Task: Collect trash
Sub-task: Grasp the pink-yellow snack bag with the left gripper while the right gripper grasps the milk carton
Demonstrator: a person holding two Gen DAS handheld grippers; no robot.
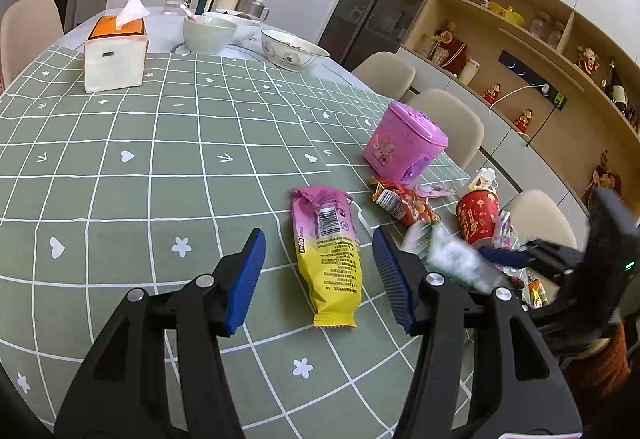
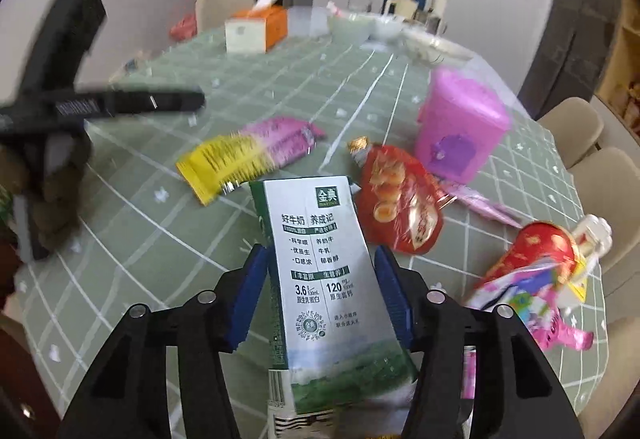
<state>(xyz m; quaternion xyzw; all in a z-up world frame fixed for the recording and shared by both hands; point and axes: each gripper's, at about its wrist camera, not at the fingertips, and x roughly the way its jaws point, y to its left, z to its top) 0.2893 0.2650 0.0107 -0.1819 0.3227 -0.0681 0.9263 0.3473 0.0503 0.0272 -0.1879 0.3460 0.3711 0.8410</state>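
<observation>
My left gripper [image 1: 319, 239] is open just above the green checked tablecloth [image 1: 140, 199]. A pink and yellow snack wrapper [image 1: 332, 255] lies flat between its blue pads, untouched. My right gripper [image 2: 320, 253] is shut on a green and white milk carton [image 2: 320, 259], held tilted above the table. The left wrist view shows that carton [image 1: 444, 259] as a blur at the right. A red snack bag [image 2: 400, 207] and a red paper cup [image 2: 536, 251] stuffed with wrappers lie near a small pink lidded bin [image 2: 460, 127].
An orange and white tissue box [image 1: 114, 55], bowls [image 1: 208, 33] and bottles stand at the table's far side. Beige chairs [image 1: 452, 123] line the right edge, with wall shelves behind. A bright pink wrapper [image 2: 560, 335] lies by the cup.
</observation>
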